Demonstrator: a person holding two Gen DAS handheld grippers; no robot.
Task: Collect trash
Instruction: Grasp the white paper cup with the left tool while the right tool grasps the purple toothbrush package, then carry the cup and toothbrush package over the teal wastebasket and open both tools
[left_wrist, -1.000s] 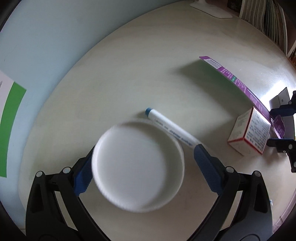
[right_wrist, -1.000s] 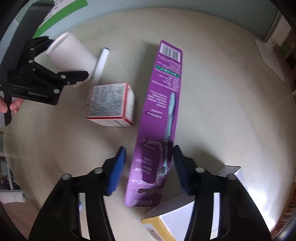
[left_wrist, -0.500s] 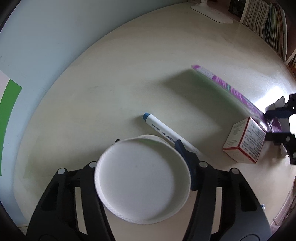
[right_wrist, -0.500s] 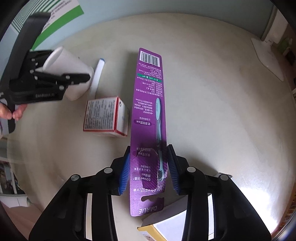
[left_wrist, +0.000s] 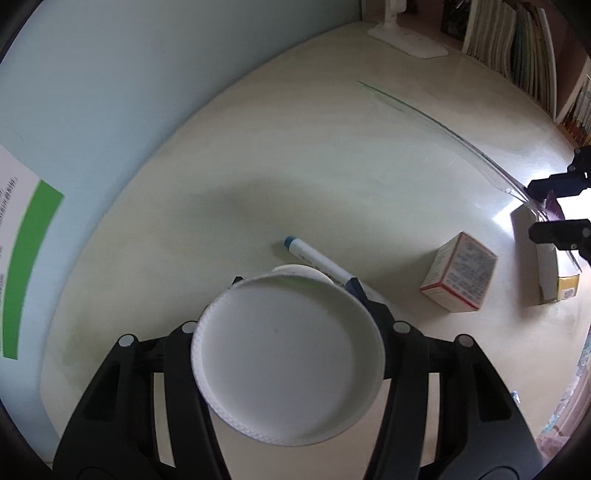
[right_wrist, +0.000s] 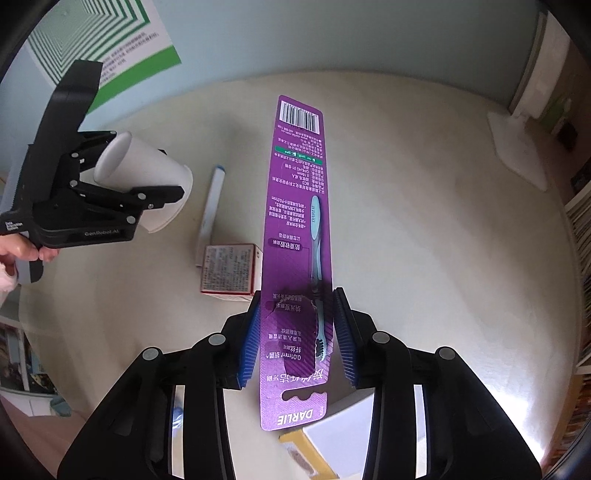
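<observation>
Two tools, each clamped on a piece of trash: the left tool (left_wrist: 295, 295) grips a white paper cup (left_wrist: 288, 362) by its sides, and the right tool (right_wrist: 295, 332) pinches a purple toothbrush package (right_wrist: 299, 229) by its edges, both held above the pale table (right_wrist: 424, 221). Beyond them on the table lie a small red-and-white box (right_wrist: 229, 267), then a white pen with a blue cap (right_wrist: 212, 206). A person's hand (right_wrist: 22, 251) holds the left tool's handle.

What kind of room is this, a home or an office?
Probably a home study or bedroom desk: a cream tabletop against a pale blue wall, books on shelves, a white lamp base, and a green-and-white poster.
</observation>
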